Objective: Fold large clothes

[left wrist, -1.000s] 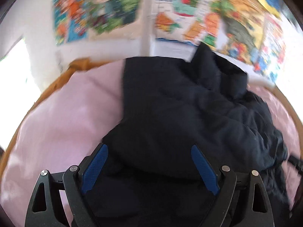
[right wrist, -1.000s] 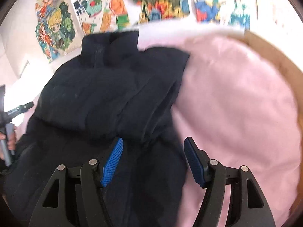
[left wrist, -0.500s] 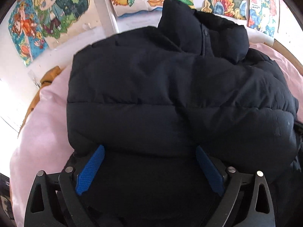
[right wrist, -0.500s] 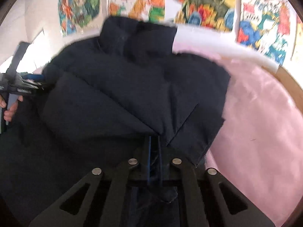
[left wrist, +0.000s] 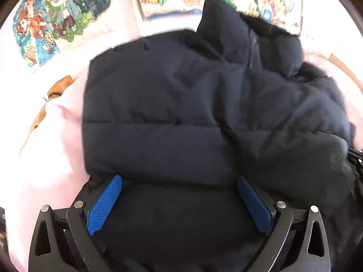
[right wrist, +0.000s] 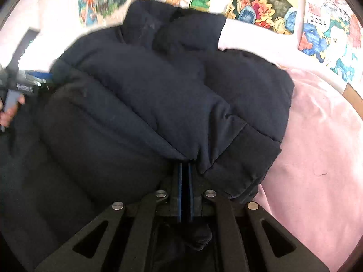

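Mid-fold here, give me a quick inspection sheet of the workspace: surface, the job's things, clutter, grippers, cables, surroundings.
Surface: pink sheet over a brown-edged base.
Job's things: dark puffer jacket, partly folded, collar toward the wall.
Clutter: nothing seen.
Grippers: left gripper jaws opening wide, jacket fabric lies between the pads, not pinched; right gripper shut, pads together at the jacket's fold, any pinched fabric not visible.
Cables: nothing seen.
Surroundings: colourful cartoon posters on a white wall; a hand holds the left gripper's handle.

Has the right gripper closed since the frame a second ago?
Yes. The right gripper had its blue pads apart over the jacket; now they meet, pinching a fold of it beside the pink sheet.
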The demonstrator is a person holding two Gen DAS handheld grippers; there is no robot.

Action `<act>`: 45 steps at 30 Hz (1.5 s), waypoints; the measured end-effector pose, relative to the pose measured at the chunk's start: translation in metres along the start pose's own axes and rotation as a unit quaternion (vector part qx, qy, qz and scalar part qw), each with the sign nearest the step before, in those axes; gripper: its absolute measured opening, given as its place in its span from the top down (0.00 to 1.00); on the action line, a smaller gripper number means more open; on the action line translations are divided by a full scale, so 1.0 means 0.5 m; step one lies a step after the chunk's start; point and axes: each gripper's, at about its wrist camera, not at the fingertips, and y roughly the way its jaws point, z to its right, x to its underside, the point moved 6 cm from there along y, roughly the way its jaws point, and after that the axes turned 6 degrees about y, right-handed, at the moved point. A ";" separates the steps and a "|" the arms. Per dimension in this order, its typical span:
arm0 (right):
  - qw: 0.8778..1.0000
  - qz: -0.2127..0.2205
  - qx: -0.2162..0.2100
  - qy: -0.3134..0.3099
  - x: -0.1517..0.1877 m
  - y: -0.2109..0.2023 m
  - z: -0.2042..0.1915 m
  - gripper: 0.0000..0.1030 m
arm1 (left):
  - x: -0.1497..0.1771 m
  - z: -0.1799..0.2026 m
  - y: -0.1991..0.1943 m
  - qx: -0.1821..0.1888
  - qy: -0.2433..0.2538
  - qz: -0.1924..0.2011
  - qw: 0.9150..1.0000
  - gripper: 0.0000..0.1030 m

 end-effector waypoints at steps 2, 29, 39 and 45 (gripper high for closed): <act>0.999 0.010 -0.028 0.018 -0.007 -0.028 0.010 0.82 | 0.005 -0.004 -0.043 0.036 -0.004 0.024 0.999 0.00; 0.955 0.071 -0.116 0.263 -0.430 0.211 0.082 0.51 | -0.449 -0.012 0.081 0.070 -0.083 0.123 0.986 0.11; 0.962 0.087 -0.109 0.236 -0.430 0.175 0.053 0.79 | -0.432 -0.005 0.067 0.126 -0.117 0.122 0.977 0.91; 0.968 0.124 -0.119 0.183 -0.379 0.049 0.031 0.83 | -0.321 -0.040 -0.074 0.146 -0.103 0.177 0.968 0.93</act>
